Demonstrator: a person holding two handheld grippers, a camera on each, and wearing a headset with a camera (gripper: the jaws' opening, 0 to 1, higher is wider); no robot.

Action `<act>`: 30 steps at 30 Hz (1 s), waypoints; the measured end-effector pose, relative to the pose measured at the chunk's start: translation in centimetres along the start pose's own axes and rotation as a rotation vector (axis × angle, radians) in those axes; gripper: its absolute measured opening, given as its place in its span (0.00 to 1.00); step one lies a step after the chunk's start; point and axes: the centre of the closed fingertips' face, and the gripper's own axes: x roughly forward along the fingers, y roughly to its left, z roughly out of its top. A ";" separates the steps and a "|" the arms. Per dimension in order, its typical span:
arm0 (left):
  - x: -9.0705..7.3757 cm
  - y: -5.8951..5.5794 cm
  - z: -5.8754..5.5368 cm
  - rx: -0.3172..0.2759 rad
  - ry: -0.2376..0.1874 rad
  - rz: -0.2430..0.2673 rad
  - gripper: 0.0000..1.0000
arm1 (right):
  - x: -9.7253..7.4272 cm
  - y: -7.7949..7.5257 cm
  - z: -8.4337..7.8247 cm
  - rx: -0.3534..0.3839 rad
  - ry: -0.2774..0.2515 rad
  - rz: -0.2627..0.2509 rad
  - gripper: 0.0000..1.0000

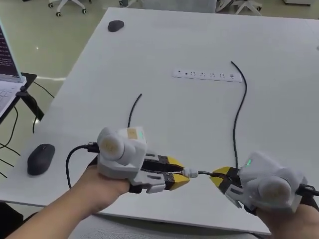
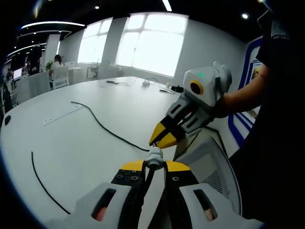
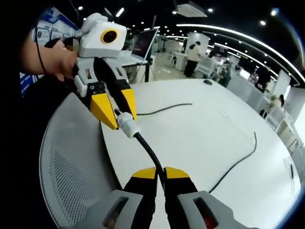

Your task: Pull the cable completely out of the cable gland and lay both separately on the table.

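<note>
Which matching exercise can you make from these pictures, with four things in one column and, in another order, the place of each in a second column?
Things:
1. cable gland
2. cable
3. power strip
4. near mouse

Places:
A. at the table's near left edge
B. held by the left gripper
C. held by the right gripper
D. flat on the far middle of the table

Pairs: 1-B, 2-C, 3-D, 4-A

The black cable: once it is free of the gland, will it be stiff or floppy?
Probably floppy: the cable lies in loose curves across the table. Likely light: it looks thinner than the gland. It may slip in the right gripper, whose jaws pinch a narrow round jacket.
</note>
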 end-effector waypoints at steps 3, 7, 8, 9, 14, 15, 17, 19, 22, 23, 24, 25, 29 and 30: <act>0.0 0.0 0.1 0.002 -0.003 0.001 0.15 | 0.1 -0.7 -0.9 0.063 0.024 -0.021 0.00; 0.1 -0.1 0.2 0.000 -0.007 0.001 0.15 | 0.1 -1.8 -2.2 0.174 0.043 -0.053 0.00; 0.1 -0.1 0.3 0.001 -0.008 0.002 0.15 | 0.1 -2.0 -2.6 0.205 0.054 -0.064 0.00; 0.1 -0.1 0.3 0.001 -0.008 0.002 0.15 | 0.1 -2.1 -2.9 0.237 0.061 -0.067 0.00; 0.2 -0.2 0.4 -0.010 -0.011 0.000 0.15 | 0.1 -2.9 -4.1 0.335 0.080 -0.079 0.00; 0.3 -0.2 0.4 -0.010 -0.008 -0.001 0.15 | 0.0 -2.7 -4.0 0.326 0.080 -0.080 0.00; 0.3 -0.2 0.4 -0.015 -0.009 -0.001 0.15 | -0.1 -2.6 -3.9 0.298 0.078 -0.081 0.00; 0.3 -0.1 0.4 -0.025 -0.009 0.003 0.15 | 0.0 -2.5 -4.0 0.300 0.075 -0.073 0.00; 0.2 0.1 0.3 -0.030 -0.006 0.006 0.15 | -0.1 -2.4 -3.9 0.285 0.065 -0.072 0.00; 0.2 0.1 0.3 -0.035 -0.007 0.003 0.15 | -0.2 -2.4 -3.9 0.284 0.065 -0.073 0.01; 0.2 0.0 0.3 -0.036 -0.009 0.003 0.15 | -0.3 -2.4 -3.8 0.280 0.062 -0.076 0.01; 0.2 0.0 0.4 -0.035 -0.012 0.003 0.15 | -0.4 -2.3 -3.8 0.265 0.061 -0.080 0.01; 0.2 0.0 0.5 -0.049 -0.020 0.004 0.15 | -0.6 -2.3 -3.3 0.235 0.047 -0.077 0.01; 0.2 0.0 0.5 -0.054 -0.019 0.005 0.15 | -0.6 -2.2 -3.3 0.223 0.046 -0.075 0.01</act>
